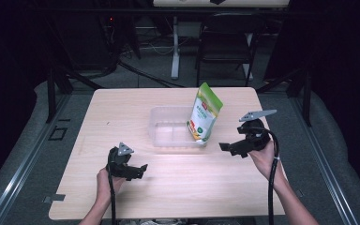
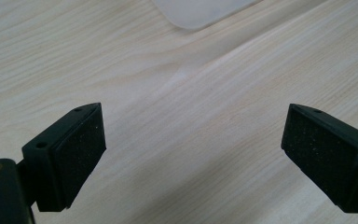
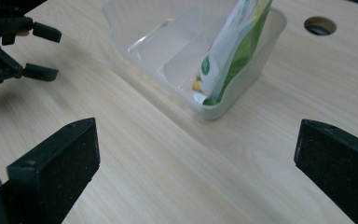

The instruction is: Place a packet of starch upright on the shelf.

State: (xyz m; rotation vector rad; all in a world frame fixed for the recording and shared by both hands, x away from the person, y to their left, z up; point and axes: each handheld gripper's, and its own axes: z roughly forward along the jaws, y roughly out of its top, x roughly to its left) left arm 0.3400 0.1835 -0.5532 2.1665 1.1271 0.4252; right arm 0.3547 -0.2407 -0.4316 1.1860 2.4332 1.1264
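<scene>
Dark room all round: black drapes at 9 and 3 o'clock, a folding chair (image 1: pixel 225 40) and a white table leg (image 1: pixel 175 47) at 12 o'clock, cables across grey floor (image 1: pixel 28 154).

Centre stage, a pale wooden table (image 1: pixel 122 112), fine straight grain, matt, rounded corners, 1 round cable hole (image 3: pixel 320 25) seen in the right gripper view at 1 o'clock.

Mid-table, a clear plastic container (image 1: pixel 161 129), rectangular, frosted and thin-walled, rounded corners, a low divider rib inside; 1 corner of it at 12 o'clock in the left gripper view (image 2: pixel 200 11).

Standing in the container's 3 o'clock end, a green and white snack pouch (image 1: pixel 205 117): glossy film, flat sealed top, leaning toward 1 o'clock, bottom edge against the container wall, upper part well above the rim. In the right gripper view (image 3: pixel 233 51), green side panel, white face, small yellow print near the base.

At 4 o'clock from the container, right gripper (image 1: pixel 226 149), black, grey 3-cornered plate on top, held in a hand; jaws spread wide, nothing between them, near the pouch but apart from it.

At 7 o'clock, left gripper (image 1: pixel 142 171), also black; jaws wide apart, empty, above bare wood, grainy pads (image 2: pixel 79 154) facing inward.
</scene>
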